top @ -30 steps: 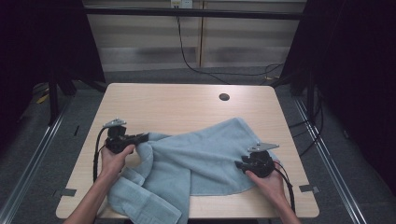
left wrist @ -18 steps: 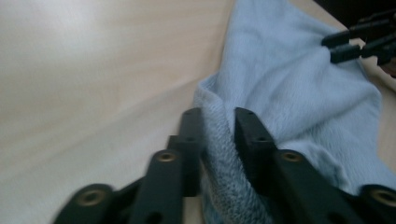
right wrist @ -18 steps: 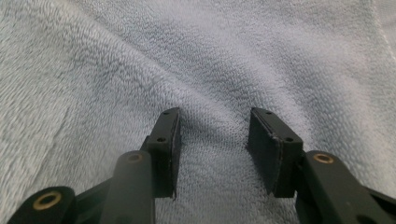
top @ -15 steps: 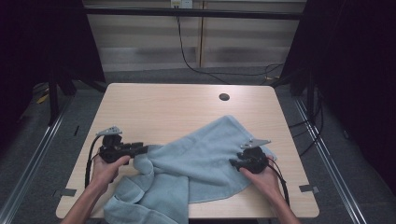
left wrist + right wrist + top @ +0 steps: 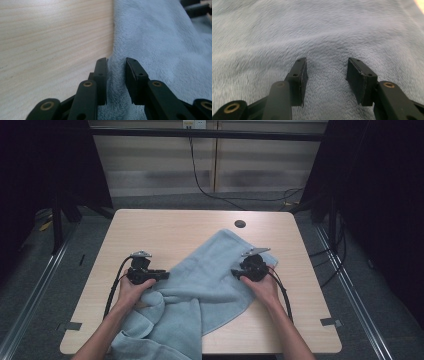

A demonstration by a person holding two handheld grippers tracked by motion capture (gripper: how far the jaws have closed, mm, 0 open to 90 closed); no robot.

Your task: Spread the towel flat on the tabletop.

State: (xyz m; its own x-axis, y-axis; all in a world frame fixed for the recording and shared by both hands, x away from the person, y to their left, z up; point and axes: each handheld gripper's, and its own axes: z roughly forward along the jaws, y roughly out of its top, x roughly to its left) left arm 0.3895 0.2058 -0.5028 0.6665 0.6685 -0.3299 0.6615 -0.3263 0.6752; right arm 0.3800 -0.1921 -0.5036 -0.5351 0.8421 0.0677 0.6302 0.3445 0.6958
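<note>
A light blue towel (image 5: 210, 270) lies rumpled and slantwise on the wooden table (image 5: 165, 230), from the far right down to the near left, where it hangs over the front edge. My left gripper (image 5: 161, 274) rests at the towel's left edge. In the left gripper view the left gripper (image 5: 117, 72) is open by a narrow gap, with the towel's edge (image 5: 117, 82) lying in that gap. My right gripper (image 5: 235, 272) sits on the towel's right side. In the right gripper view the right gripper (image 5: 325, 75) is wide open over flat towel (image 5: 312, 32), holding nothing.
A small dark round hole (image 5: 240, 224) sits near the table's far edge. Bare wood (image 5: 50, 37) lies left of the towel. Black cables trail from both grippers along the person's forearms. Dark floor and metal rails surround the table.
Both grippers have moved inward and away from the person. The towel has shifted toward the far right and lies flatter. The right gripper now sits farther onto the cloth.
</note>
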